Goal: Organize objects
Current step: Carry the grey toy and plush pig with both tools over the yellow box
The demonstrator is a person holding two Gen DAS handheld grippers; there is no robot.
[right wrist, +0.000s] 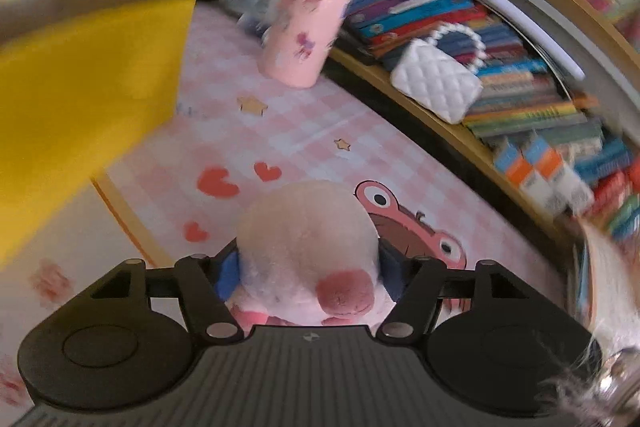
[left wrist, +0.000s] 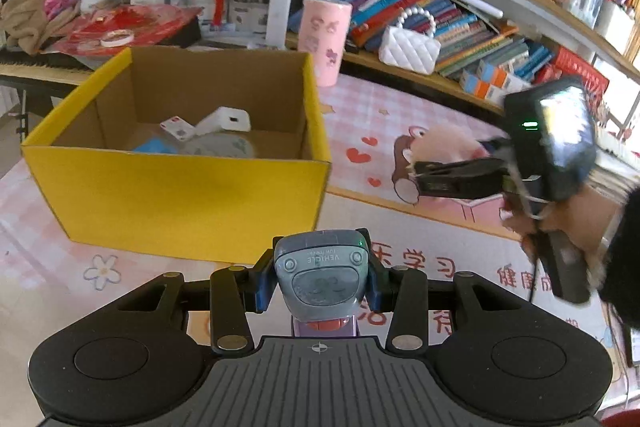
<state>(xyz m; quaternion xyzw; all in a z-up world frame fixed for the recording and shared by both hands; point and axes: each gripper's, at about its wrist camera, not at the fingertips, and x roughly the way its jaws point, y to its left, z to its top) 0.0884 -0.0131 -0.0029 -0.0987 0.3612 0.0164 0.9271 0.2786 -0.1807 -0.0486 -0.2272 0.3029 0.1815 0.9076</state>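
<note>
Left gripper (left wrist: 320, 277) is clamped on a small grey toy (left wrist: 320, 273), blue pads pressed to both its sides, held above the worktop (left wrist: 400, 115) just short of the yellow box (left wrist: 176, 195); likely held high and pointed at the box so it can go over the near wall and drop in. Toy: grey-blue plastic, rounded, underside facing the camera with two screws and embossed "VEHICLE" text, a tiny green dot at its top edge, purple and red bits below. Right gripper (right wrist: 308, 279) has a plush (right wrist: 308, 251) between its pads, which appear to press on the sides, so I read it as clamped on the plush; the frame is blurred. The left view shows that gripper (left wrist: 416, 179) low over the worktop to the right of the box, plush (left wrist: 448, 147) at its tip, held by a person's hand (left wrist: 576, 219). Plush: pale pink, fuzzy, round body, darker pink snout-like bump, looks soft and squashy. Box is open-topped, brown inside, already holds a white angled piece (left wrist: 224, 121), a small card (left wrist: 176, 127) and a blue item (left wrist: 154, 148), so it reads as the collecting bin. Pink cup (left wrist: 325, 41) stands behind the box; white purse (left wrist: 408, 49) sits on the shelf (left wrist: 440, 83) against books. Both items seem headed for the box; neither is in yet.
</note>
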